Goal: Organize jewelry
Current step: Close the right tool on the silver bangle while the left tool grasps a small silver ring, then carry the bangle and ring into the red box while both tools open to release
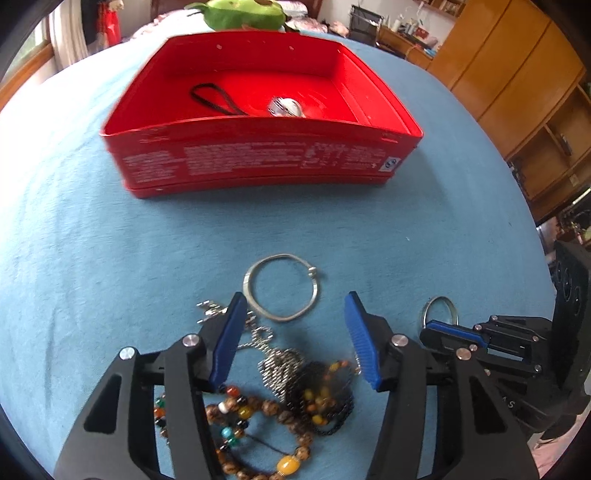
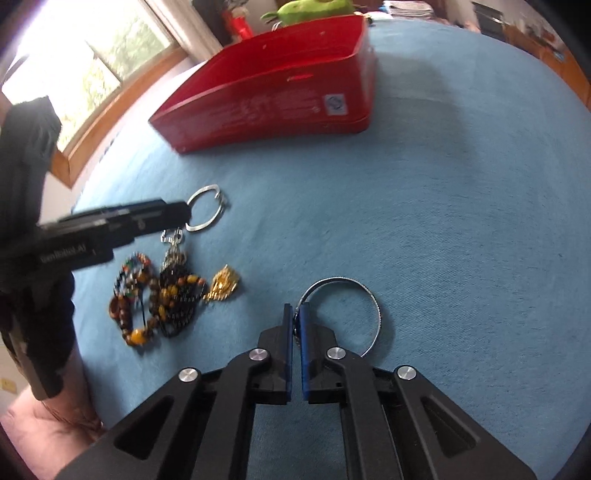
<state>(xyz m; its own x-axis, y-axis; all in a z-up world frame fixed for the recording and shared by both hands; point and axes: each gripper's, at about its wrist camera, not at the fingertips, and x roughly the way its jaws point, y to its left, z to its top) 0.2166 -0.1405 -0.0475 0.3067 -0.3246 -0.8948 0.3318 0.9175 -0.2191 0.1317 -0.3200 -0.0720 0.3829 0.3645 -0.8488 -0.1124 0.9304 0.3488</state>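
Observation:
A red box (image 1: 258, 155) stands open on the blue cloth, with a black cord (image 1: 212, 96) and a silver pendant (image 1: 285, 107) inside. My left gripper (image 1: 295, 314) is open above a silver bangle (image 1: 282, 288) and a heap of beaded bracelets and chains (image 1: 273, 398). My right gripper (image 2: 294, 314) is shut on the edge of a thin silver ring bracelet (image 2: 373, 302) lying on the cloth; it also shows in the left wrist view (image 1: 439, 312). A gold pendant (image 2: 223, 284) lies beside the bead heap (image 2: 159, 299). The red box (image 2: 273, 92) stands farther back.
A green plush toy (image 1: 240, 13) lies behind the box. Wooden cabinets (image 1: 517, 92) stand at the right. A window (image 2: 92, 62) is at the left. Blue cloth (image 2: 461, 221) stretches to the right of the jewelry.

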